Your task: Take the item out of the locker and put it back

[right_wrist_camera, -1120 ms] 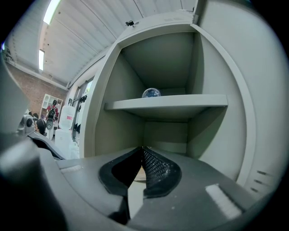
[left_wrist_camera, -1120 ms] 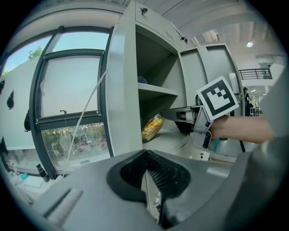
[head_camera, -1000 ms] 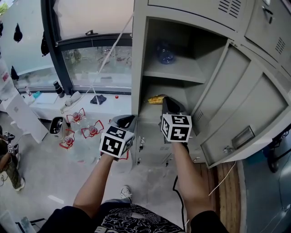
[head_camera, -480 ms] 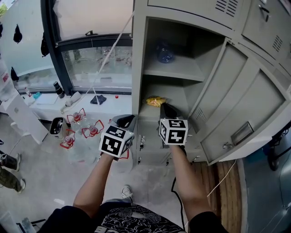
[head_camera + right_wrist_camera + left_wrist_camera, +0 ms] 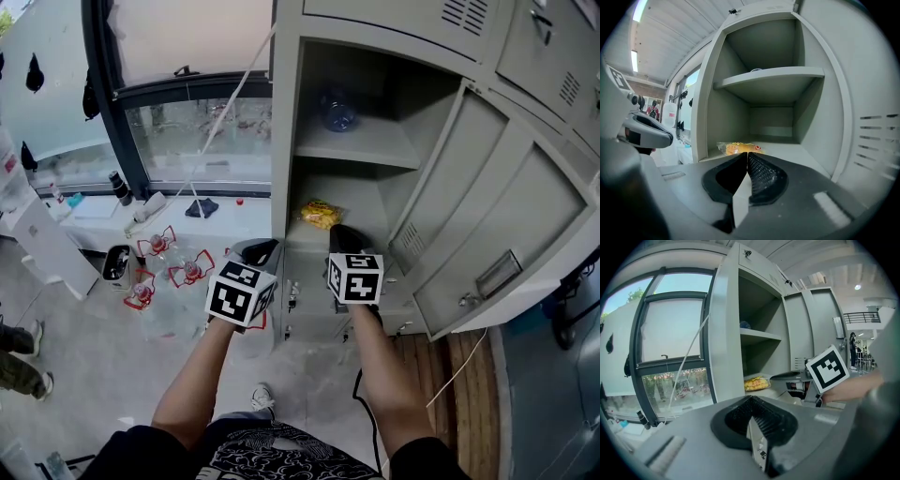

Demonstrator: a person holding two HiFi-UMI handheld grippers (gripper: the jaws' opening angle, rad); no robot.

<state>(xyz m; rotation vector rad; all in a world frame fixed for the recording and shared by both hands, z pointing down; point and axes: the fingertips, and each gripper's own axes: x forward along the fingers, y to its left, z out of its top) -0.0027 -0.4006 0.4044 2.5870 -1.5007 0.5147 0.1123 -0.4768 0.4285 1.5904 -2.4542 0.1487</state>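
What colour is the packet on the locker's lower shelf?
The packet is yellow; head view shows it best.

The locker (image 5: 487, 187) looked like sheet metal under smooth, matt grey paint. At centre frame the packet (image 5: 320, 213) was glossy, crinkled yellow plastic, and the bottle (image 5: 339, 110) above it was clear bluish plastic. The right gripper (image 5: 746, 155) showed matt grey plastic and rough black pads (image 5: 761, 176). Wood planks (image 5: 469, 412) lay at lower right.

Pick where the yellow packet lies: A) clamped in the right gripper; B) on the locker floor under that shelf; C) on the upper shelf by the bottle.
B: the yellow packet lies on the locker floor, ahead of the shut, empty right gripper.
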